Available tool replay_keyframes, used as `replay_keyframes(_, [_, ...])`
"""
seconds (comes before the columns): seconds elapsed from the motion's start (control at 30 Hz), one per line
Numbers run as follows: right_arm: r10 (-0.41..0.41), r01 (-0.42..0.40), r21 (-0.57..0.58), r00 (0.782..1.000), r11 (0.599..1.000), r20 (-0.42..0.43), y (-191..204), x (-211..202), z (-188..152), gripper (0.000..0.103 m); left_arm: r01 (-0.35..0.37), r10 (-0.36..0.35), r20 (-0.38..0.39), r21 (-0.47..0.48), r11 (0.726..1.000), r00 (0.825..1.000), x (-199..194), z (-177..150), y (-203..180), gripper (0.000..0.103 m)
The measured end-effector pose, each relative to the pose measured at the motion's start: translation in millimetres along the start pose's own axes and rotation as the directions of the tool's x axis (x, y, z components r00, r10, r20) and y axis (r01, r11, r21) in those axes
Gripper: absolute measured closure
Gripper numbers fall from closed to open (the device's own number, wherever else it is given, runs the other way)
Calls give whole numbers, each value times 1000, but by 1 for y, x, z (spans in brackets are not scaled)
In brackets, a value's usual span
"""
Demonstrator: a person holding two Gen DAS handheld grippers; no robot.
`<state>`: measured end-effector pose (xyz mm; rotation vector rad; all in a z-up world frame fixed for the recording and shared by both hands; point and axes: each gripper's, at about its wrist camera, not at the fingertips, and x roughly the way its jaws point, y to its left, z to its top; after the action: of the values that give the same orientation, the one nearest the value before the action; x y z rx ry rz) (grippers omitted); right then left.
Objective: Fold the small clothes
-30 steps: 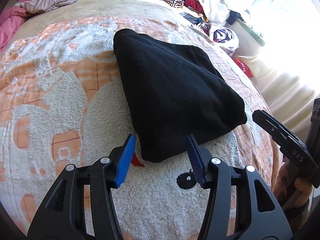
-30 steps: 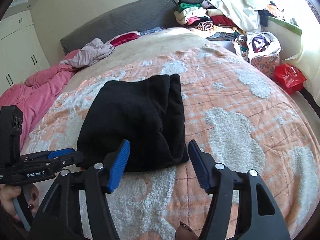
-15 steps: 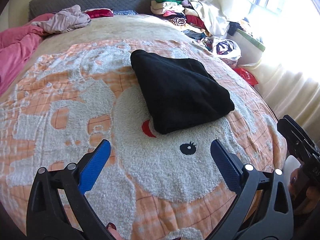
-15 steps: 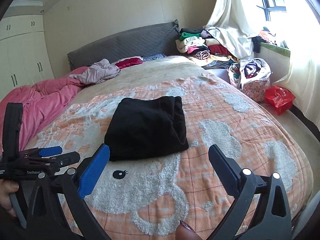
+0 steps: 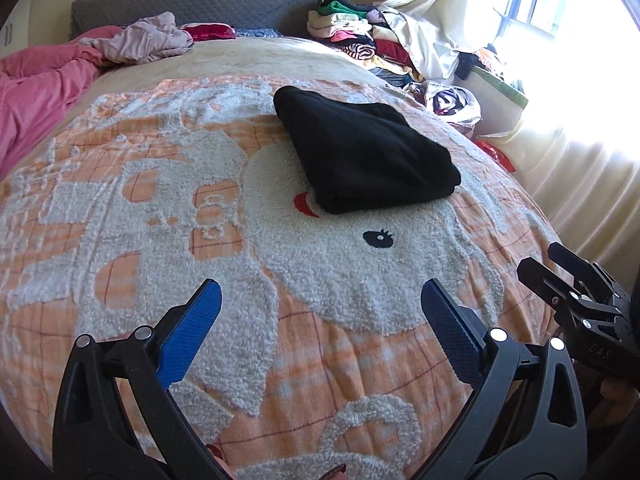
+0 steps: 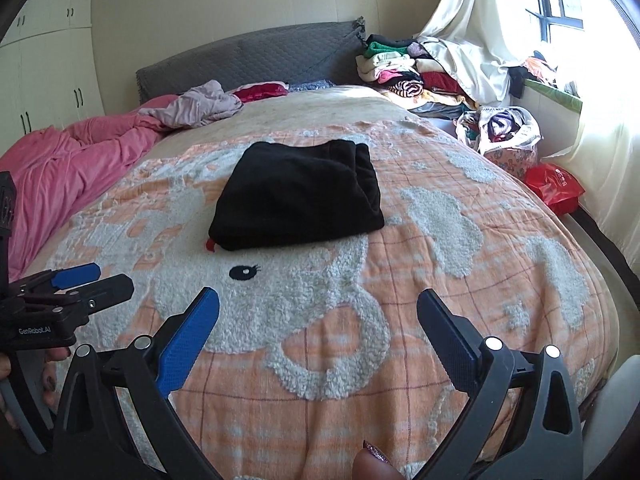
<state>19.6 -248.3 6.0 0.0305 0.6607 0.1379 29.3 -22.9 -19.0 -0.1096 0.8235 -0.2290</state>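
A folded black garment lies on the orange and white fleece blanket in the middle of the bed; it also shows in the right wrist view. My left gripper is open and empty, held back near the bed's foot, well short of the garment. My right gripper is open and empty, also back from the garment. The right gripper shows at the right edge of the left wrist view, and the left gripper at the left edge of the right wrist view.
A pink duvet and a crumpled mauve garment lie at the head of the bed on the left. A pile of clothes sits at the back right. A bag of clothes and a red bag stand beside the bed.
Both grippers have opened wide and pulled back from the folded black garment toward the foot of the bed. The garment lies where it was.
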Motion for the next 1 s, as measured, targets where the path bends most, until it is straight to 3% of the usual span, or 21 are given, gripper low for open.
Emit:
replay_keyframes(0.13, [-42,42,-6,999,999,-6,1,6,-12,4,-19,19,-12,-41,999,1000,3,-9,11,9])
replay_keyframes(0.4, [-13,12,46,1000,999,28,-7,6,-15,4,-20,20,-4,-63,998,1000,0,-11,14,9])
replay_keyframes(1.0, [-18,18,51,1000,999,4,-11,11,-17,4,-44,44,-2,-46,998,999,-5,-7,8,9])
